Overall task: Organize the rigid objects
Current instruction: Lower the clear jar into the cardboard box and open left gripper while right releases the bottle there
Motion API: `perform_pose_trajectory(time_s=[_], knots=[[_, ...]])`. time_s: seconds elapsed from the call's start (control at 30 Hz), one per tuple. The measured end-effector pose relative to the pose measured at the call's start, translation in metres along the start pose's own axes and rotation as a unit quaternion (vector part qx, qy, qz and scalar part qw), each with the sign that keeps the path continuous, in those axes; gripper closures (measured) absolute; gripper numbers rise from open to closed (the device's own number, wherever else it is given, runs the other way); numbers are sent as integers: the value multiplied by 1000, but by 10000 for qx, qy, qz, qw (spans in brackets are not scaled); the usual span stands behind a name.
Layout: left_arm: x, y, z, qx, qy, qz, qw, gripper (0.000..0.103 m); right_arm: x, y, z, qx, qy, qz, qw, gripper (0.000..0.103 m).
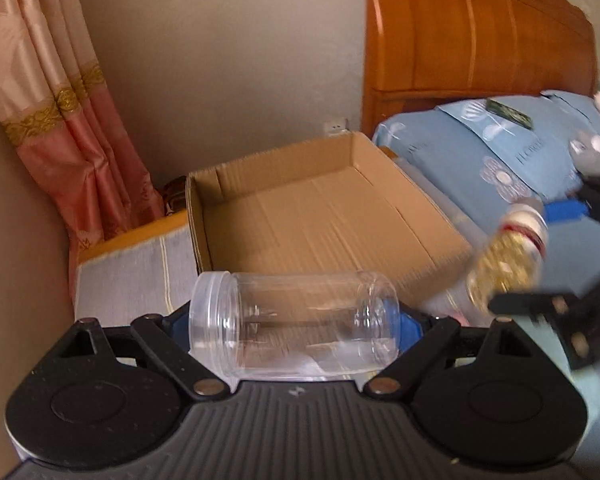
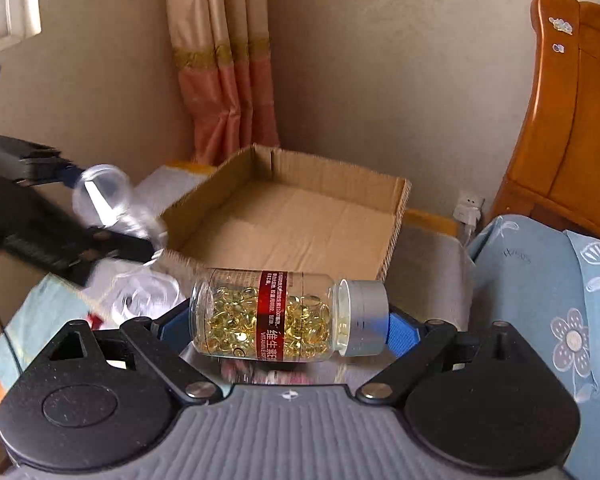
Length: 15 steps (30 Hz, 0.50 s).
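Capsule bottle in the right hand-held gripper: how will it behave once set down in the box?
The capsule bottle is round and held on its side, so it will likely roll on the flat floor of the cardboard box. It looks partly full of loose gel capsules, so the weight may shift. The smooth clear wall probably makes it slippery in the right hand-held gripper.

The capsule bottle [image 2: 288,316] carries a red label band [image 2: 272,316] reading "维生素" and "VITAMIN E SOFT", its ending hidden, while the blue floral bedding [image 2: 540,300] shows "FLO"
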<state>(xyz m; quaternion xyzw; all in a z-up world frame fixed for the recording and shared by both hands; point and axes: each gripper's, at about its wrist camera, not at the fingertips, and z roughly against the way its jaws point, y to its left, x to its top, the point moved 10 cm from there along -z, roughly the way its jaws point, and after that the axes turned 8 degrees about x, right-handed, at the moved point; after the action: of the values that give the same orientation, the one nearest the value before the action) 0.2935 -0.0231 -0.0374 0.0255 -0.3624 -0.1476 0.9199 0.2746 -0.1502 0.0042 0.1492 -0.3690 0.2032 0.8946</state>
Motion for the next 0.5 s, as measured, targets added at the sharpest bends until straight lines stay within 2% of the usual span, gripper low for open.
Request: perform_pose_trajectory(time_s=[0.23,0.4,0.5], knots=[[42,14,-61,125,243,166,9995,12,22,-13,-22,-150,102,55,9998,7],[60,19,-97,294,257,252,9989,12,29,-21,-32,-216,144,8,9997,7],[65,23,-116,235,363,473,9979,11,31,-25,-39,-265,206,-7,9994,7]])
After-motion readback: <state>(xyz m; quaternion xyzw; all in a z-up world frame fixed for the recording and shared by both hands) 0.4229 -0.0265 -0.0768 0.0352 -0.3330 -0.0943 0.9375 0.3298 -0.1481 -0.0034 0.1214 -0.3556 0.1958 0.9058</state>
